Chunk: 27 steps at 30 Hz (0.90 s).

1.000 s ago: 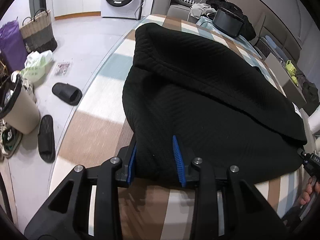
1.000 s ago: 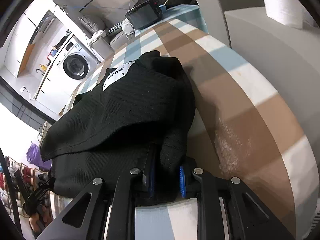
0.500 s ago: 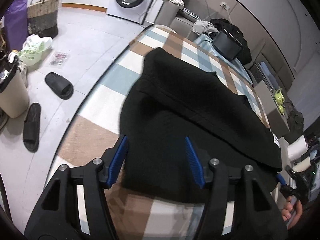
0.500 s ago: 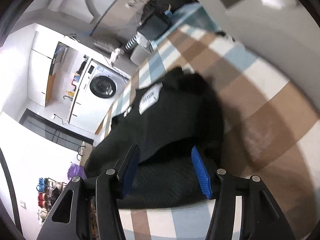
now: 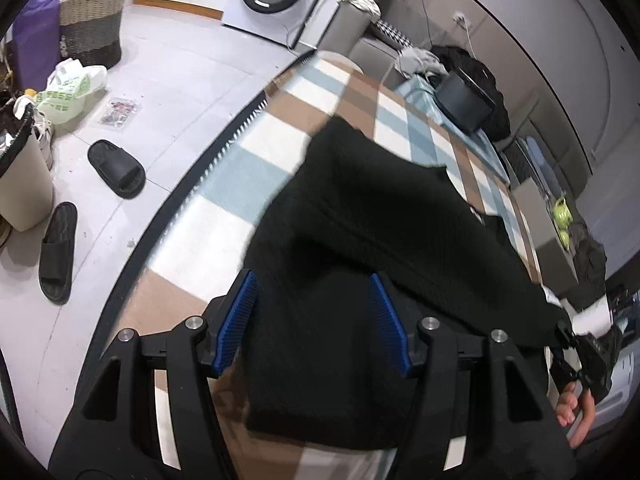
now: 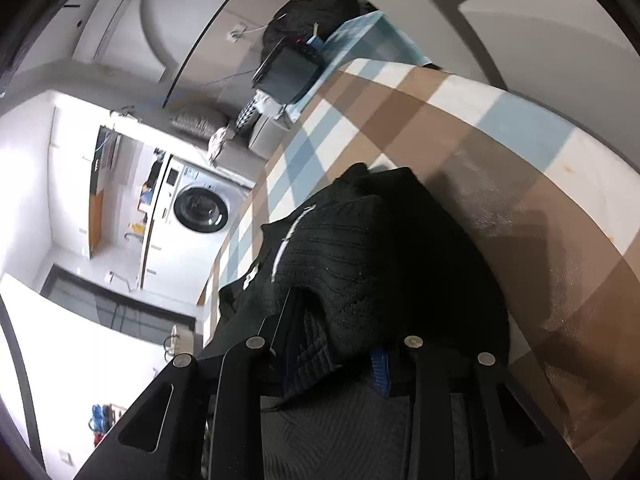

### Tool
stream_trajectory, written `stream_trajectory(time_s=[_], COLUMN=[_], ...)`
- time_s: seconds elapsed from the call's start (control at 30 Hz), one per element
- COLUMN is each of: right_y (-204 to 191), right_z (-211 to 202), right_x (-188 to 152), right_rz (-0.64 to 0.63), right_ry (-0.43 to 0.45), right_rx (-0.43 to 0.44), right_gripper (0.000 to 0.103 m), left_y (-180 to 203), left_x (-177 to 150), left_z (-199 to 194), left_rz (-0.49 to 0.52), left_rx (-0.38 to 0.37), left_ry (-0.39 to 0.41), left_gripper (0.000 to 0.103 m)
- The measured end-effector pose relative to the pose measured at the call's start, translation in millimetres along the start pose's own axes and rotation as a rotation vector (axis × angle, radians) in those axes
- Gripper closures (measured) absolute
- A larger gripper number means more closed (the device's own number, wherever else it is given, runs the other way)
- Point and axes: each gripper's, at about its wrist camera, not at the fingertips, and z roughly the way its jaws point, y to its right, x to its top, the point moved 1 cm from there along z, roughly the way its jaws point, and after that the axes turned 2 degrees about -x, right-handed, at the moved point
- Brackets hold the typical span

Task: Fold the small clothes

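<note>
Furthest left, the floor holds a bin [image 5: 20, 176] and slippers [image 5: 116, 168], none of it part of the job. On the checked table [image 5: 224, 200] lies the garment [image 5: 360, 216], black and ribbed, already doubled: one layer sits over another with a fold edge running diagonally across it. The left tongs [image 5: 312, 316] hang over its near edge with the blue pads [image 5: 240, 320] spread wide, cloth showing between them but nothing gripped. Further right, the right tongs [image 6: 336, 360] sit at the garment's other near corner; a thick bunch of knit drapes over and between the fingers, one blue pad [image 6: 380, 372] just peeking out, and the jaws look narrowed on it, though the cloth hides enough that I cannot tell whether they truly pinch. A white label [image 6: 288, 236] shows on the upper layer. Judging from this, at least one fold is done, and the bundle still looks loose and uneven on the right, so another fold and some squaring up probably remain.
</note>
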Motion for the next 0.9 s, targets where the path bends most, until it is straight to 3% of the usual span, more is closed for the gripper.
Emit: stream_trajectory(time_s=[0.23,0.33,0.37,0.43,0.6,0.77,0.83,0.9], right_y=[2.8,3.9,4.1,0.8,-23.4,-47.6,-51.1,-49.3], right_z=[-1.8,5.4,7.9,9.2,9.7,32.9,49.5,59.4], right_x=[5.0,10.3,12.1,16.3,36.6,73.2,89.4,99.6], right_rz=[-0.013,-0.005,0.006,0.011,-0.009,0.003,0.047,0.101], right_ry=[0.002,0.020,0.024,0.031,0.079,0.097,0.099,0.114], right_rx=[0.022,0.005,-0.002,0.015,0.076,0.105,0.100,0.088], right_gripper=[0.068,0.070,0.075,0.085,0.089,0.089,0.083,0.056], left_y=[-0.5,6.3,8.0,14.2,32.1,51.5,56.6,59.6], left_x=[31.5,44.4,47.8,55.8,78.4,125.8,145.8,160.5], left_z=[19.8,35.3,38.2,36.0,30.0,39.3,47.1,52.6], left_rz=[0.030,0.018,0.007,0.007,0.033,0.058,0.046,0.038], left_rx=[-0.038,-0.065,-0.081,-0.097,-0.121,-0.113,-0.126,-0.111], left_ry=[0.017,0.001,-0.002,0.033,0.078,0.123,0.133,0.141], left_gripper=[0.045,0.093,0.096,0.097,0.097,0.097,0.097,0.096])
